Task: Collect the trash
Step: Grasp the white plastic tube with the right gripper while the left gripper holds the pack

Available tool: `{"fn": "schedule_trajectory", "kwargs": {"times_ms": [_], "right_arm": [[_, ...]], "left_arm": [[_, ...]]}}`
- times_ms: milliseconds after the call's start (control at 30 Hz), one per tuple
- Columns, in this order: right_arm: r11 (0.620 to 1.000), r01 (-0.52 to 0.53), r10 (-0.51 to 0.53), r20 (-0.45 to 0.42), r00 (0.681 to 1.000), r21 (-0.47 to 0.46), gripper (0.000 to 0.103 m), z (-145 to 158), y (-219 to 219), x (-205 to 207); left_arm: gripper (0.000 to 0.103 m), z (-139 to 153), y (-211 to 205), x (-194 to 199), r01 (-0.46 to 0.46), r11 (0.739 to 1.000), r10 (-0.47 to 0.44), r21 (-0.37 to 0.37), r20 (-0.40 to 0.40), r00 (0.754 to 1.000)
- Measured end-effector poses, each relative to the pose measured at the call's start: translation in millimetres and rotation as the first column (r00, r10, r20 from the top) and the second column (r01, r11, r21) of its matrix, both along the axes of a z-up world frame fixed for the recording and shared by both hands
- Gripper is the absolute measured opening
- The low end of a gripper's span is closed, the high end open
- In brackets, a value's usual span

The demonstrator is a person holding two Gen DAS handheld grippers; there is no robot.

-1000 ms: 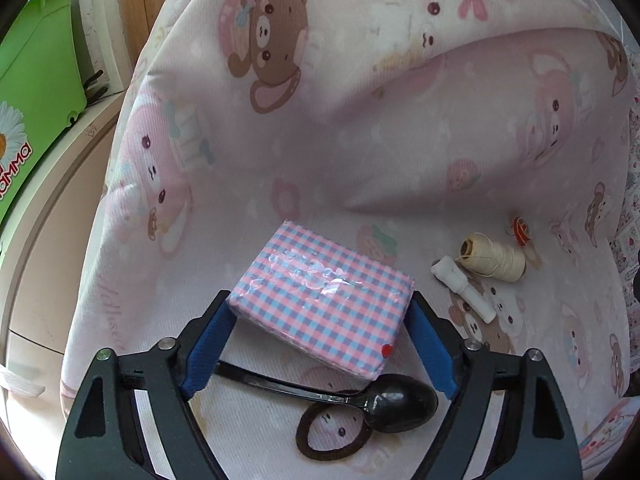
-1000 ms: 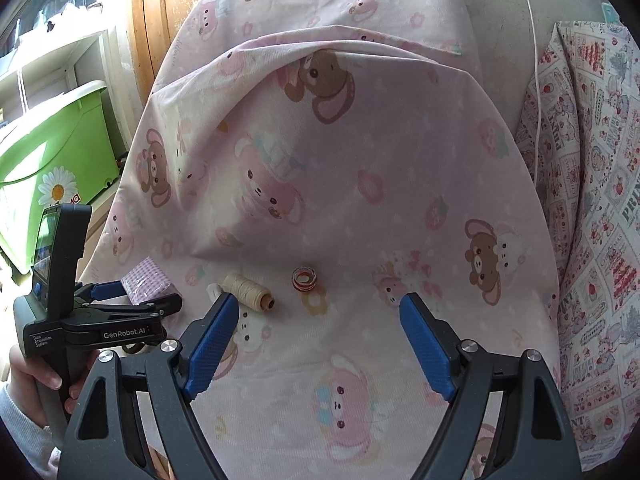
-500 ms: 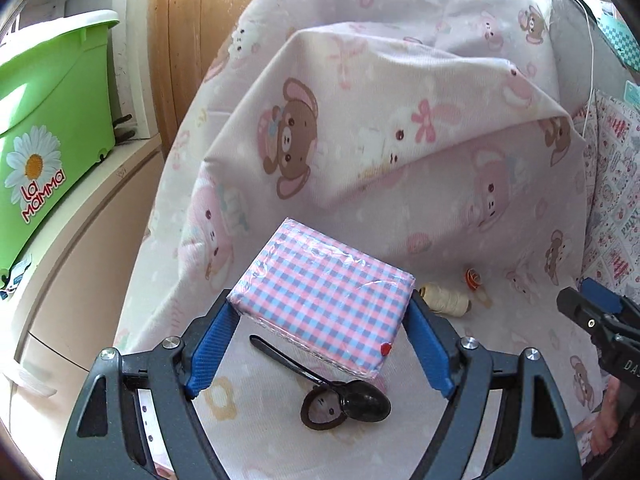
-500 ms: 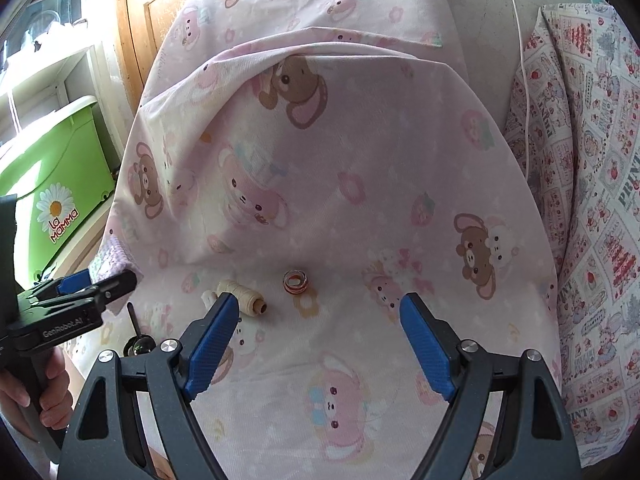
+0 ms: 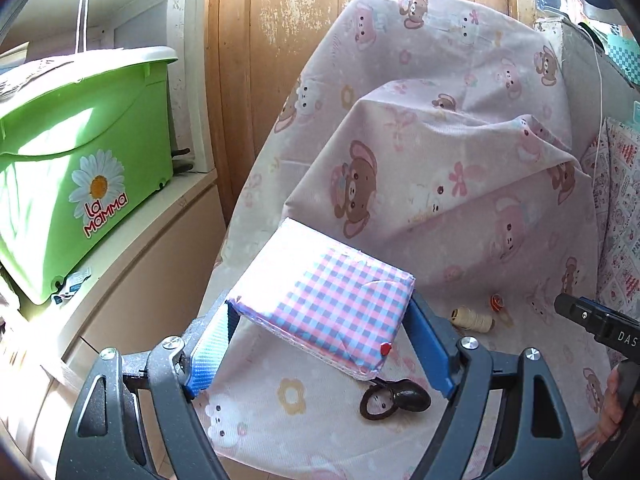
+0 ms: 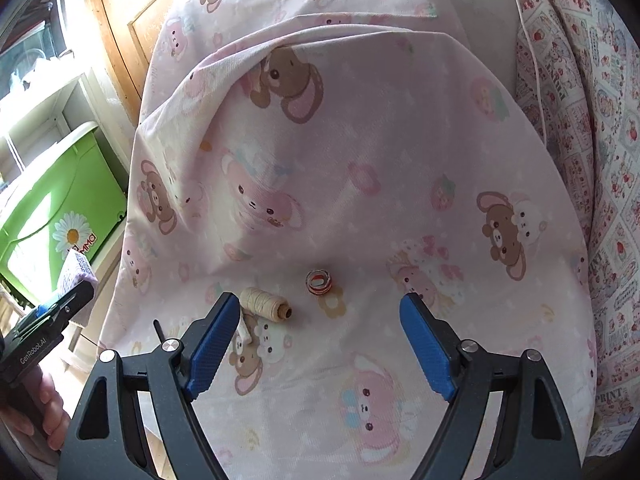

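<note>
Left gripper point(image 5: 320, 344): two blue fingers point(image 5: 430, 344) clamped on one flat packet wrapped in pink-and-blue checked plastic point(image 5: 332, 304), one finger on each side edge. The packet hangs clear above the pink bear-print cloth point(image 5: 440, 184), near the cloth's left edge.

Right gripper point(image 6: 320, 344): fingers spread wide, nothing between them, hovering over the cloth.

Count on the cloth, near its front:
- 1 spool of cream thread point(image 6: 264, 304), lying on its side
- 1 small red-and-white roll point(image 6: 319, 282), just right of the spool, apart from it
- 1 white cylindrical piece point(image 6: 244, 334), partly hidden behind the right gripper's left finger
- 1 black plastic spoon point(image 5: 408, 394), handle hidden under the packet
- 1 dark hair-tie ring point(image 5: 374, 402), touching the spoon bowl

Beyond the cloth's left edge: 1 green plastic bin with a daisy sticker point(image 5: 80, 160), on a white shelf point(image 5: 132, 236).
</note>
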State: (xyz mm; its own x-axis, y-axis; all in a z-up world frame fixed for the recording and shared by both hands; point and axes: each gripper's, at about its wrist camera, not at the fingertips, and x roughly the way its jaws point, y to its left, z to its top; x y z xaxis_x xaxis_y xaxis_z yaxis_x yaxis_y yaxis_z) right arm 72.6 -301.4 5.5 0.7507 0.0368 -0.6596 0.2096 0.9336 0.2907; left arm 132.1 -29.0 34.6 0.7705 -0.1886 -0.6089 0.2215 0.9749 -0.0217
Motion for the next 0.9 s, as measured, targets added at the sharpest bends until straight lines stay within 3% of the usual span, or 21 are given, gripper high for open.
{"fn": "schedule_trajectory", "kwargs": {"times_ms": [200, 400, 500, 633, 900], "right_arm": [[0.993, -0.090, 0.087, -0.040, 0.995, -0.077, 0.079, -11, 30, 15], [0.955, -0.274, 0.260, -0.120, 0.958, -0.118, 0.059, -32, 79, 34], [0.943, -0.289, 0.268, -0.139, 0.953, -0.164, 0.055, -40, 93, 40], [0.935, -0.302, 0.271, -0.179, 0.946, -0.185, 0.041, -50, 106, 50], [0.940, -0.273, 0.233, -0.201, 0.952, -0.205, 0.033, -65, 111, 60]], "left_arm": [[0.080, -3, 13, 4, -0.030, 1.000, 0.030, -0.002, -0.018, 0.999], [0.081, -2, 17, 4, -0.035, 0.999, 0.035, -0.019, -0.024, 0.999], [0.081, 1, 15, 4, -0.031, 0.999, 0.031, -0.026, -0.019, 0.999], [0.081, 1, 14, 4, -0.028, 0.999, 0.028, -0.022, -0.018, 0.999], [0.081, -5, 22, 9, -0.044, 0.998, 0.041, -0.053, -0.058, 0.997]]}}
